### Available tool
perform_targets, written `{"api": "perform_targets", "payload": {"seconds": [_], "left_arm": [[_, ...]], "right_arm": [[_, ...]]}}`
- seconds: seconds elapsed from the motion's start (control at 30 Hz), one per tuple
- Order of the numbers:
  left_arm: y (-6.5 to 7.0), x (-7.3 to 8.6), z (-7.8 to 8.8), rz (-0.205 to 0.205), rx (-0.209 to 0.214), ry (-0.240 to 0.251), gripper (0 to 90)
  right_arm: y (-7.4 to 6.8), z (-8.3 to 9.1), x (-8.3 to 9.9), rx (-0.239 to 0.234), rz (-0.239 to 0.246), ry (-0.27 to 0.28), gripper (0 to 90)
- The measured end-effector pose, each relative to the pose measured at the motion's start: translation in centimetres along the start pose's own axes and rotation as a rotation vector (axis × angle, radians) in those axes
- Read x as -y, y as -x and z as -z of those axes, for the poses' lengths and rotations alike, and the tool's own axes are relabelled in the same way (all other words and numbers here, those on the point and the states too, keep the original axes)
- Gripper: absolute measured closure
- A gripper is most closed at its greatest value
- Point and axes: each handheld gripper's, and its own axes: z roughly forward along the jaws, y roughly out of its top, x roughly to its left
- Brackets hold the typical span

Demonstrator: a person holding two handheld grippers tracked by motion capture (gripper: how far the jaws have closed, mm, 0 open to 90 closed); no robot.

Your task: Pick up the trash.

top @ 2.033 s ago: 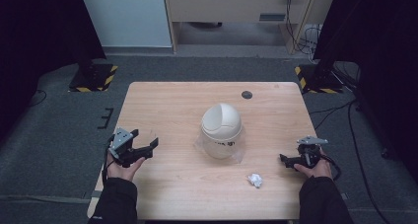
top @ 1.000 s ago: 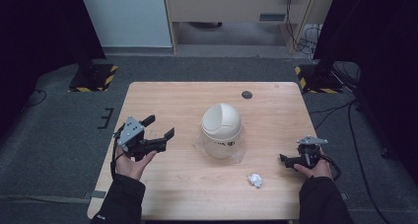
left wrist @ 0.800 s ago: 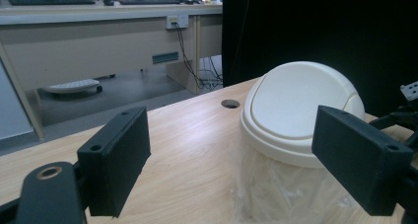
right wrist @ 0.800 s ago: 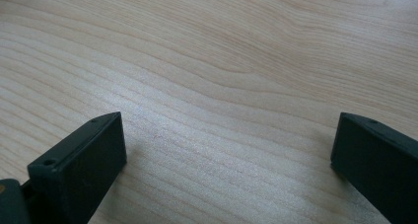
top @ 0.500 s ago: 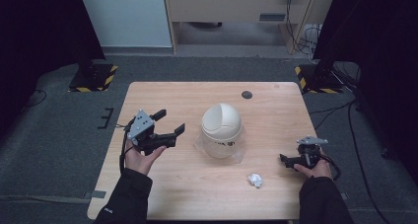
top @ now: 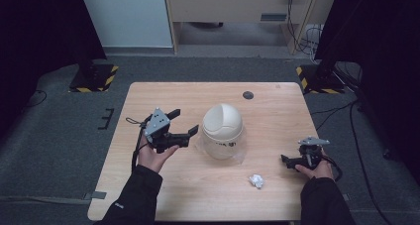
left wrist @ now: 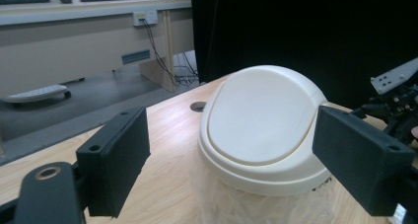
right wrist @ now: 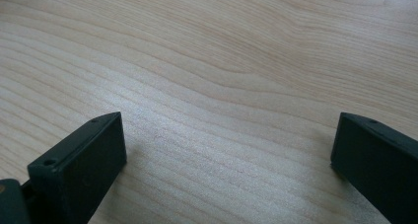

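Two grippers on the table (top: 148, 195) from above: left gripper (top: 179, 123), wide open and empty, has advanced toward the bin (top: 222, 131), likely to grasp its lid (left wrist: 259, 118), framed between its jaws; right gripper (right wrist: 226, 160) rests open, empty.

1. The pale wooden worktop (top: 277, 111) has a matt, smooth face with fine wavy grain.
2. The cream domed plastic bin lid (left wrist: 261, 120) is smooth with a soft sheen.
3. A thin clear plastic liner (left wrist: 246, 204) beneath it looks crinkled.
4. The small white crumpled paper ball (top: 256, 181) near the worktop's front edge is creased.
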Motion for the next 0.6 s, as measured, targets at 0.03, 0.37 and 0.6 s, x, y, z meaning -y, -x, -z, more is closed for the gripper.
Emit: {"api": "perform_targets", "payload": {"seconds": [0.03, 0.37, 0.6], "left_arm": [[0.1, 0.0, -0.2, -0.002, 0.004, -0.003, 14.0], [1.5, 0.1, -2.4, -0.035, 0.065, -0.027, 13.7], [2.1, 0.0, -3.4, -0.043, 0.092, -0.041, 13.7]], "right_arm": [[0.0, 0.0, 0.0, 0.0, 0.0, 0.0, 0.7], [0.0, 0.0, 0.0, 0.0, 0.0, 0.0, 0.7], [0.0, 0.0, 0.0, 0.0, 0.0, 0.0, 0.7]]}}
